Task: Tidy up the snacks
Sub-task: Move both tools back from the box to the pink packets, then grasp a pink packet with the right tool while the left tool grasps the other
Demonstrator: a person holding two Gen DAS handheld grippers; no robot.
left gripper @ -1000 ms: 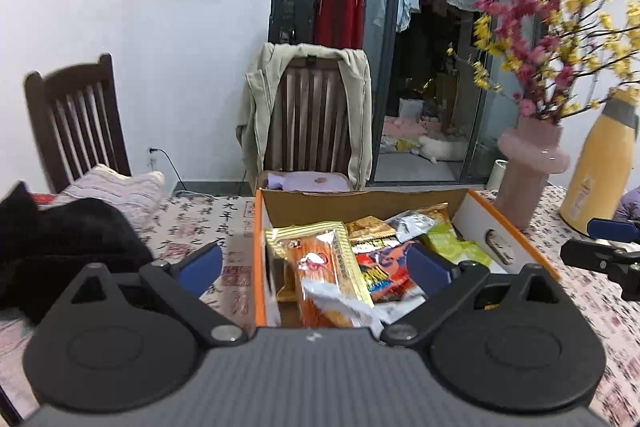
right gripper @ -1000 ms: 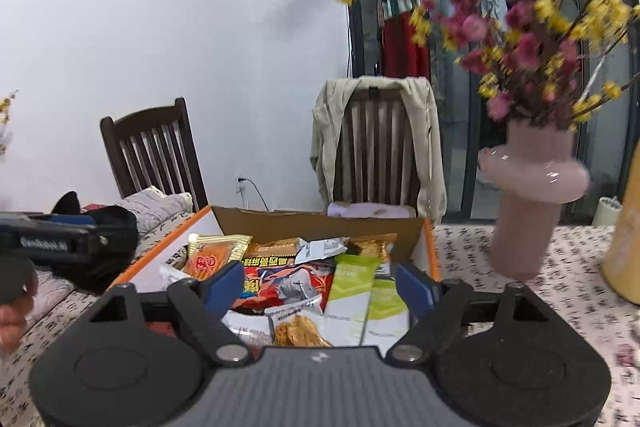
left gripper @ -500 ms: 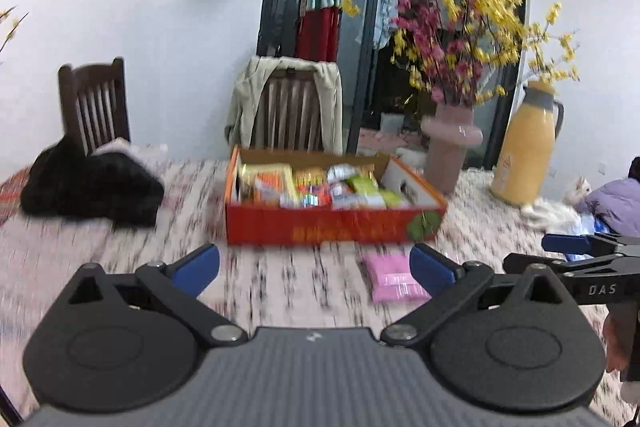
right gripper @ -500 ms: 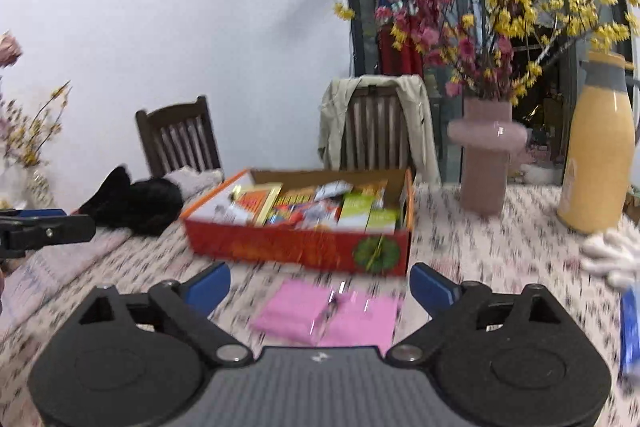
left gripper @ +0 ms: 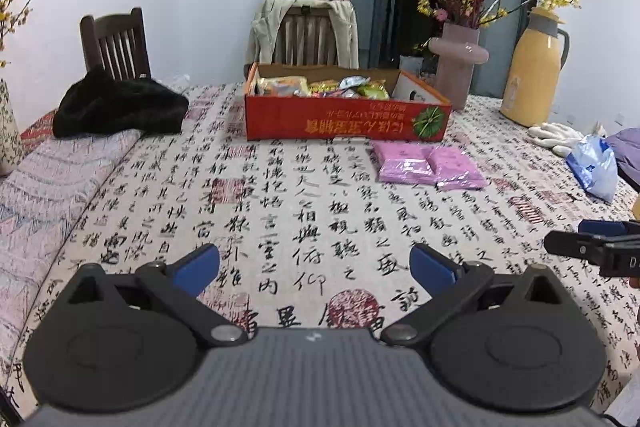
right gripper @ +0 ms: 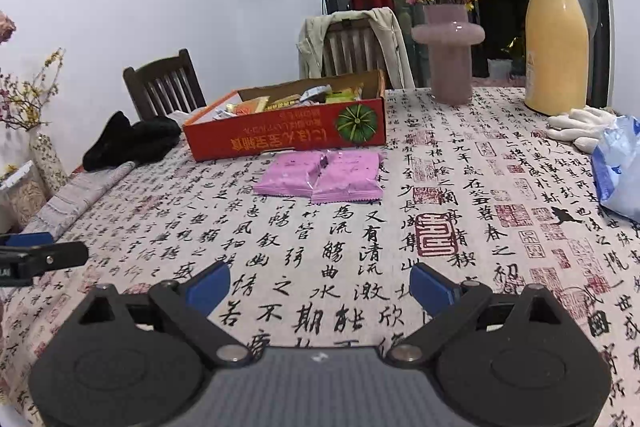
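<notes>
Pink snack packets (right gripper: 320, 177), two, overlapping, flat on the counter (right gripper: 460, 227) just before the red snack box (right gripper: 288, 135): probably light, soft, crinkly and slippery, best pinched at a crimped edge; your left tongs (left gripper: 314, 267) and right tongs (right gripper: 320, 285) gaped empty, well short.

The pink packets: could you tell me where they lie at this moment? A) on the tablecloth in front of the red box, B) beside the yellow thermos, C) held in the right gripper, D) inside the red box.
A: the pink packets lie flat on the tablecloth just in front of the red box, outside it.
</notes>
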